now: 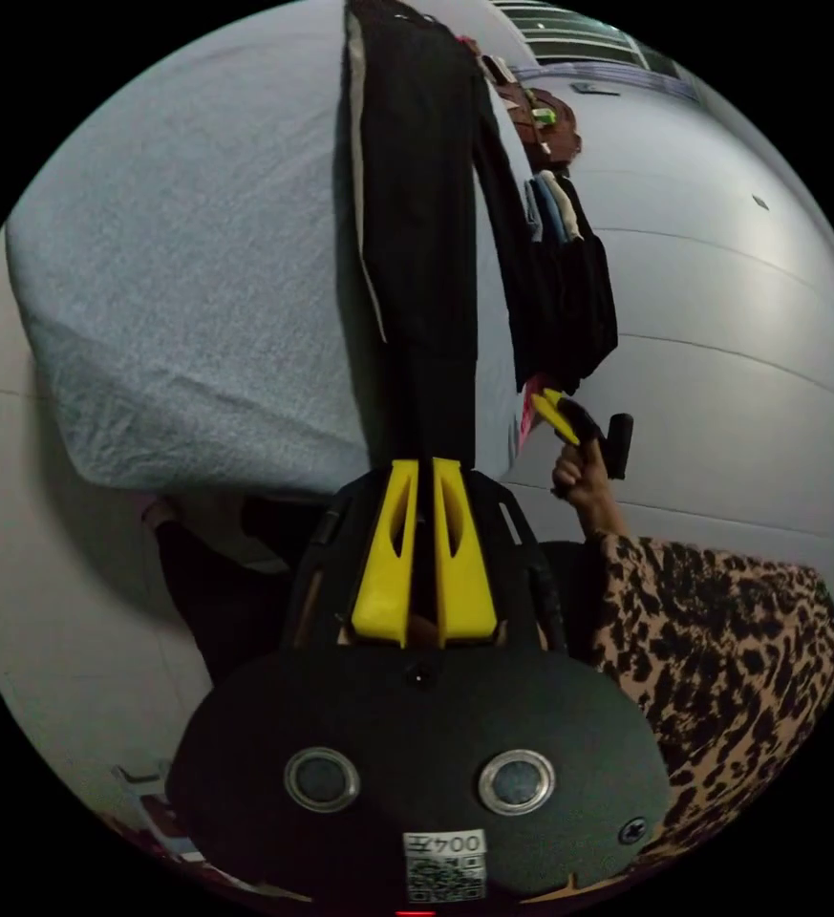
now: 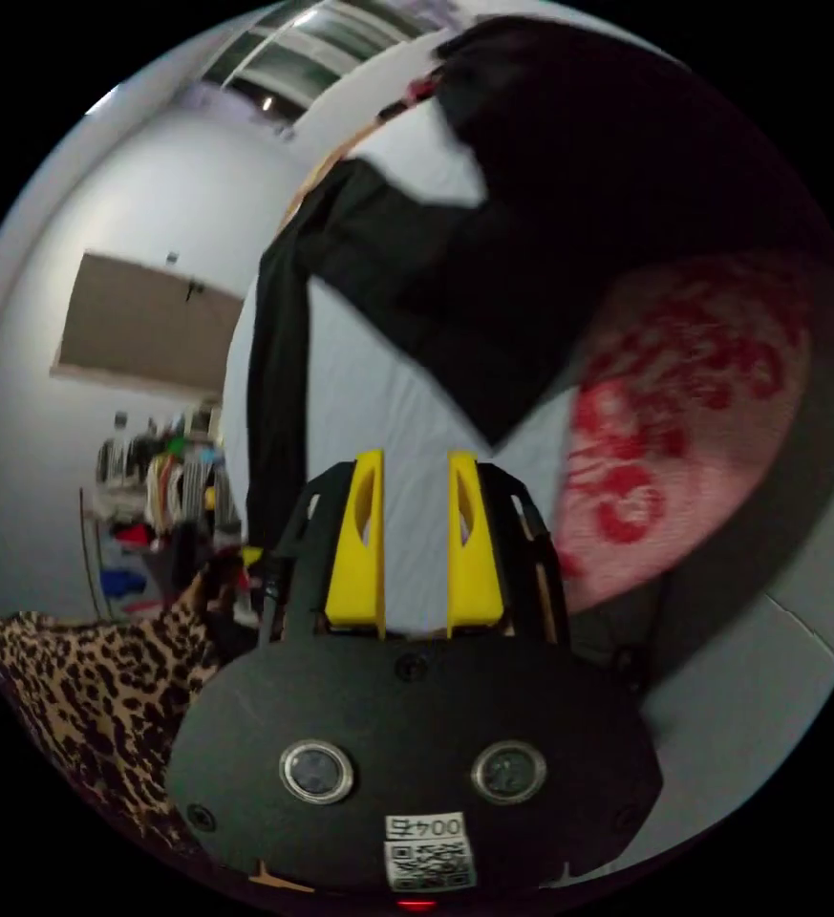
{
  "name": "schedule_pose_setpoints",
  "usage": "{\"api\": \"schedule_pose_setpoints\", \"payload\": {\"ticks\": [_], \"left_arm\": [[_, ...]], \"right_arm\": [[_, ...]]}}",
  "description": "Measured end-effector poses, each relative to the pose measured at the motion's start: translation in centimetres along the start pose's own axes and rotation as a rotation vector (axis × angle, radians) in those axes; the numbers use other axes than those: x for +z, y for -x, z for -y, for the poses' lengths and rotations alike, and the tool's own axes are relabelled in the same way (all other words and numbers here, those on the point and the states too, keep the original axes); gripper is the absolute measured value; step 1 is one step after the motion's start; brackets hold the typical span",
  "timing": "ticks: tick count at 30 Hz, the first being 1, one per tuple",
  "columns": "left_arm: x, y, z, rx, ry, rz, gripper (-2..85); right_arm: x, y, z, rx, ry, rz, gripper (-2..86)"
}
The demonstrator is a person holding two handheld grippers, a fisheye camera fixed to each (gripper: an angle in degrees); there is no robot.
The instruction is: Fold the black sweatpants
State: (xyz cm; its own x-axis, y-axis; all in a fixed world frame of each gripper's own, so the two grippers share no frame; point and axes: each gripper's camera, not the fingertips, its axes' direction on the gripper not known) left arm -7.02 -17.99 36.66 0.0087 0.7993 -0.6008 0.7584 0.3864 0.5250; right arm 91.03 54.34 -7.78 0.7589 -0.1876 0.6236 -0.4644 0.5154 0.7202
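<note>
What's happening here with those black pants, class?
A person in a leopard-print sleeve is working with a hand-held gripper in each hand over a bed. The left hand-held gripper has its jaws nearly together on the end of the black sweatpants, which stretch away across the bed. The right hand-held gripper stands open with nothing between its jaws, the sweatpants lying beyond it. No fold is visible yet.

Grey bed (image 1: pixel 178 287), red-patterned cloth (image 2: pixel 684 430)
</note>
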Motion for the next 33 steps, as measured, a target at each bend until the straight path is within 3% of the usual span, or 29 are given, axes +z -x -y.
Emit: {"api": "schedule_pose_setpoints", "payload": {"ticks": [4, 9, 13, 19, 26, 28, 33], "left_arm": [[-0.9, -1.3, -1.5, 0.001, -0.057, 0.019, 1.2], [-1.5, -2.7, -2.3, -0.018, -0.079, 0.051, 0.9], [-2.1, -4.1, -2.7, -0.025, -0.125, 0.066, 0.7], [-3.3, -6.3, -2.7, -0.012, -0.168, 0.06, 0.7], [-4.1, -8.2, -2.4, -0.025, -0.172, 0.037, 0.7], [-4.4, -8.8, -2.5, -0.026, -0.174, 0.042, 0.8], [-5.4, -10.4, -2.8, -0.039, -0.173, 0.052, 0.7]], "right_arm": [[-3.0, -5.4, 1.9, 0.095, -0.172, -0.056, 12.4], [-1.2, -5.6, 4.0, 0.008, -0.164, -0.033, 13.5], [0.3, -3.4, 4.3, -0.005, -0.101, -0.063, 6.9], [-6.2, 6.2, 0.0, -0.025, -0.305, 0.11, 4.2], [-0.9, -6.2, -0.8, 0.449, -0.212, 0.2, 4.1], [0.2, -7.4, -0.8, 0.48, -0.22, 0.219, 4.2], [2.3, -7.3, 1.2, 0.382, -0.17, 0.041, 4.5]]}}
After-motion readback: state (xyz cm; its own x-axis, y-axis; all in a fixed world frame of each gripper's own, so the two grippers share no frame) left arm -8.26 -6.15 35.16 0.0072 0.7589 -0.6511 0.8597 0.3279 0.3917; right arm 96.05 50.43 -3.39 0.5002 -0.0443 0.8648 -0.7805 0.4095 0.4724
